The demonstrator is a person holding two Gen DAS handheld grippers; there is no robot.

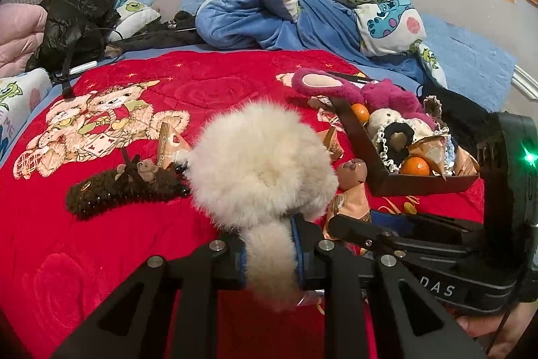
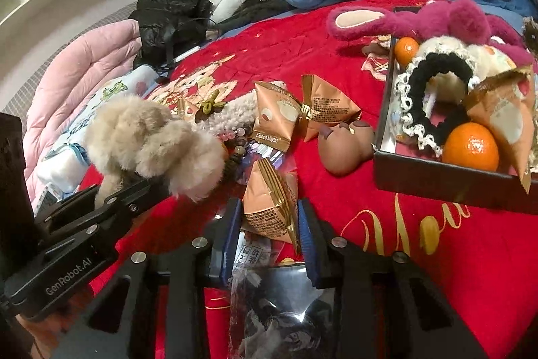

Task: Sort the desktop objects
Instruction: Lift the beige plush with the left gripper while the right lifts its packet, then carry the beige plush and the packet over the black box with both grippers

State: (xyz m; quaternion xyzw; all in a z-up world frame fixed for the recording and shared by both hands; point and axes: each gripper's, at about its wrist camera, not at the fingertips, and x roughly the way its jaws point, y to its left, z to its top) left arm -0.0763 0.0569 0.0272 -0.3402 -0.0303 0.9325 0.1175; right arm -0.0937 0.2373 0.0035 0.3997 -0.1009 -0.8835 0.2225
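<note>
My left gripper is shut on a fluffy cream scrunchie and holds it above the red quilt; it also shows in the right wrist view. My right gripper is shut on an orange snack packet, just off the quilt. A black box at the right holds oranges, a black lace-trimmed scrunchie and another packet. In the left wrist view the box lies right of the scrunchie.
On the quilt lie two more snack packets, a brown toy figure, a brown furry hair clip, beads and a clear plastic bag. A magenta plush leans over the box. Blue blanket and black bag lie behind.
</note>
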